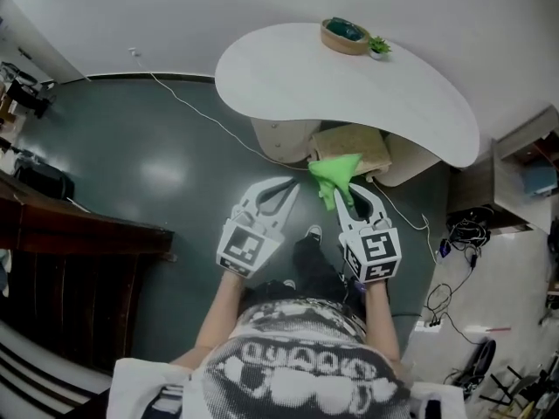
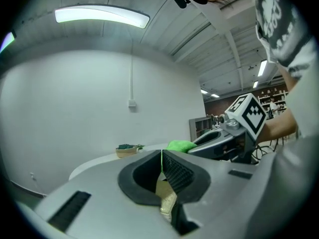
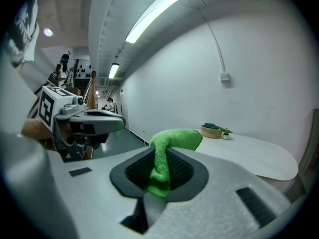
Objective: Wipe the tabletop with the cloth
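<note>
Right hand-held gripper is pinching the green cloth by a bunched fold, held just short of the white surface, ready to wipe I guess; left hand-held gripper is pressed together, empty, kept clear

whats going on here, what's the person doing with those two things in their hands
A person stands in front of a white table with a hand-held gripper in each hand. The right hand-held gripper is clamped on a green cloth, held up at the table's near edge and not yet on the top. The left hand-held gripper is shut with nothing in it. A bowl and a small plant sit at the table's far edge. Wiping has not begun.
</note>
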Motion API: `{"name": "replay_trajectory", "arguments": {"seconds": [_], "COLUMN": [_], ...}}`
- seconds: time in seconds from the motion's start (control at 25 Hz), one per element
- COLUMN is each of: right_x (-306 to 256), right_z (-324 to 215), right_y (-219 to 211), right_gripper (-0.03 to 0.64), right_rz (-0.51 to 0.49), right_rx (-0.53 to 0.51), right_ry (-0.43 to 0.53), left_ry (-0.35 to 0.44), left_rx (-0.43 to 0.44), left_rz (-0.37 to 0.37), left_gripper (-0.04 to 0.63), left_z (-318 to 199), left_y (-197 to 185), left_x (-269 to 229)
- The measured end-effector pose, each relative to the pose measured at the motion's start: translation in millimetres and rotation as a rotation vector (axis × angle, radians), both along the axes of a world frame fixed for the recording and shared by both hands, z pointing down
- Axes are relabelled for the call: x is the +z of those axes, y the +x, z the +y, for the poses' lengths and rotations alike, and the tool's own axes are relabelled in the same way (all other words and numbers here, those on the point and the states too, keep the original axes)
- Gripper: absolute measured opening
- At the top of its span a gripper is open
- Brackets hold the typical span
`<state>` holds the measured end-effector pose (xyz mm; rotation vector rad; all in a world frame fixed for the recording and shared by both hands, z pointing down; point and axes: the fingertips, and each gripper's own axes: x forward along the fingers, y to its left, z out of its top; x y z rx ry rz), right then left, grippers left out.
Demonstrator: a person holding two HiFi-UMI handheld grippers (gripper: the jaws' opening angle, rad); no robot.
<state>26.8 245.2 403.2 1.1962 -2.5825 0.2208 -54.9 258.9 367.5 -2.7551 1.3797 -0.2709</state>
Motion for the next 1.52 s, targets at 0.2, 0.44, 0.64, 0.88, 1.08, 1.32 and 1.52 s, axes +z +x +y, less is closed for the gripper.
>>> {"name": "replay_trajectory", "arguments": {"seconds": [0.2, 0.44, 0.64, 0.88, 1.08, 1.32, 1.52], "right_x": [-5, -3, 2, -17, -29, -17, -8], "right_z": [-77, -140, -173, -179, -183, -208, -237], "right_y": [11, 12, 14, 10, 8, 6, -9], "right_gripper": [0.054, 0.053, 0.053, 0.054, 0.054, 0.054, 0.054], "right_rz": [-0.01, -0.021, -0.031, 0.005, 0.067, 0.17, 0.187], "right_rx": [-0.021, -0.07, -0.092, -0.112, -0.13, -0.127, -0.122], "right_ry": [0.003, 0.0, 0.001, 0.16, 0.293, 0.309, 0.298], "left_ry": [0.017, 0.014, 0.007, 0.059, 0.084, 0.087, 0.085], "left_rx": [-0.004, -0.014, -0.013, 0.021, 0.05, 0.057, 0.049], "left_rz": [-0.035, -0.072, -0.099, -0.157, -0.236, -0.252, -0.25], "left_gripper": [0.006, 0.006, 0.006, 0.006, 0.006, 0.006, 0.006], "left_z": [-74, -136, -164, -170, -177, -205, -236], "left_y": [19, 34, 45, 53, 57, 54, 33], "left_x": [-9, -10, -2, -7, -6, 2, 7]}}
